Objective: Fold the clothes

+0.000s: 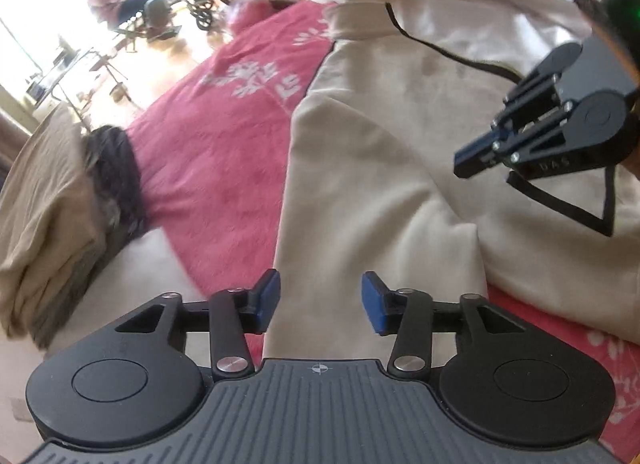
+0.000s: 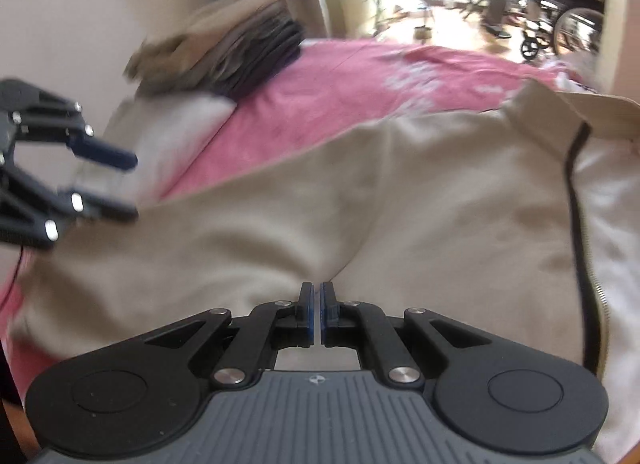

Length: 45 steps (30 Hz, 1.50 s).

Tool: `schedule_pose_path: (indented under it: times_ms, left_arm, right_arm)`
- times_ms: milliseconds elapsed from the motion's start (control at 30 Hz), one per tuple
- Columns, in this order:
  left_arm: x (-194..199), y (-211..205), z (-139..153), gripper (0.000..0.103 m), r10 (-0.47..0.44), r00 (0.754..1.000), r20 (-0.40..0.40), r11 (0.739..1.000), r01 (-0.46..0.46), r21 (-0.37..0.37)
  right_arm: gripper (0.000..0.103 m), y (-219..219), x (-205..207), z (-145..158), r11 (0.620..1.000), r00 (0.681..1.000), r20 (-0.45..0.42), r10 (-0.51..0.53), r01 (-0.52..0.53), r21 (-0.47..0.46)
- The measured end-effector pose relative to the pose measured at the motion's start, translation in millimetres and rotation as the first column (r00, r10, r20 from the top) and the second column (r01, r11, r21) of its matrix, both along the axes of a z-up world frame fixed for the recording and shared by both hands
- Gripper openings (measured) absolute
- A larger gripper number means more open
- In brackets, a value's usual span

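Covering most of the pink blanket (image 1: 208,168), the beige jacket (image 1: 380,168) lies spread on the bed, black zipper (image 2: 576,248) visible along its opened front, pale lining showing beside it. Fabric is creased and bunched, no clean fold line yet visible; the part in view looks unfolded or at most partly folded, so most folding seems left. Cannot tell whether a sleeve is already turned in.

A stack of folded clothes (image 1: 44,216) sits at the bed's edge near the wall, so some items look done.

Right gripper (image 2: 316,314): jaws nearly closed, with only a thin gap; cloth bunches toward its tips, but a grip is not certain.

Left gripper (image 1: 320,302): jaws wide apart, holding nothing, just above the jacket's edge.
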<state>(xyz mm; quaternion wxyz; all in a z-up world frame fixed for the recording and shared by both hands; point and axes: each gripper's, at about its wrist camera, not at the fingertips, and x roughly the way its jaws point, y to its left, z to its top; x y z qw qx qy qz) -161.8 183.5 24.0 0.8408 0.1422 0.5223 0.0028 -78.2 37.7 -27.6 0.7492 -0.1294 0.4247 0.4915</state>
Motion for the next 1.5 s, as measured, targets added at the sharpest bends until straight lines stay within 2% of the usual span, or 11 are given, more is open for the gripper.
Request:
schedule_pose_path:
  times_ms: [200,300,467,633,800,933,1000,1100,1167,1300,1500]
  left_arm:
    - [0.3,-19.1,-50.5,0.046,-0.074,0.997,-0.035,0.995,0.076,0.069]
    - [-3.5,-8.9,-73.4,0.049,0.011,0.999,-0.033,0.993,-0.007,0.122]
    - [-4.5,7.0,-67.2,0.052,0.078,0.997,-0.030,0.996,-0.076,0.056]
    - [4.2,9.6,-52.4,0.052,0.127,0.992,0.018,0.991,-0.127,0.043]
    - [11.4,-17.0,-16.9,0.052,0.109,0.975,0.194,0.966,-0.150,0.211]
    - [22.4,-51.2,14.4,0.052,0.148,0.957,0.251,0.978,-0.179,0.106]
    - [28.9,-69.2,24.3,0.052,0.217,0.945,0.243,0.975,-0.224,0.003]
    - [35.1,-91.5,31.5,0.052,0.336,0.927,0.166,0.939,-0.317,-0.132]
    - [34.2,-101.9,36.6,0.052,0.387,0.915,0.115,0.915,-0.365,-0.174]
    - [13.7,-109.8,55.7,0.052,0.473,0.873,0.119,0.874,-0.448,-0.190]
    - [-22.5,-120.1,94.7,0.052,0.504,0.841,0.196,0.863,-0.486,-0.137]
  right_arm:
    - [0.003,18.2,7.1,-11.1,0.998,0.998,-0.008,0.055,-0.054,0.034]
    - [0.002,37.1,10.9,-23.7,0.998,0.998,0.004,0.057,-0.057,0.010]
    - [0.002,66.9,28.5,-40.2,1.000,0.999,-0.033,-0.018,0.018,-0.001]
    - [0.002,56.2,42.5,-17.8,0.999,0.997,-0.059,-0.045,0.043,-0.033]
    - [0.003,2.2,46.9,31.8,0.986,1.000,0.007,-0.027,0.027,-0.166]
    - [0.009,-58.5,31.6,82.3,0.962,0.994,0.093,-0.053,0.076,-0.262]
    - [0.022,-90.5,21.9,101.2,0.955,0.986,0.117,-0.121,0.148,-0.257]
    - [0.023,-134.3,1.7,119.4,0.934,0.959,0.163,-0.232,0.266,-0.237]
    - [0.023,-156.1,-11.9,121.6,0.917,0.937,0.201,-0.286,0.328,-0.226]
    - [0.022,-177.9,-20.2,118.3,0.881,0.901,0.252,-0.352,0.410,-0.237]
    - [0.022,-202.0,-15.5,141.6,0.845,0.846,0.267,-0.461,0.511,-0.159]
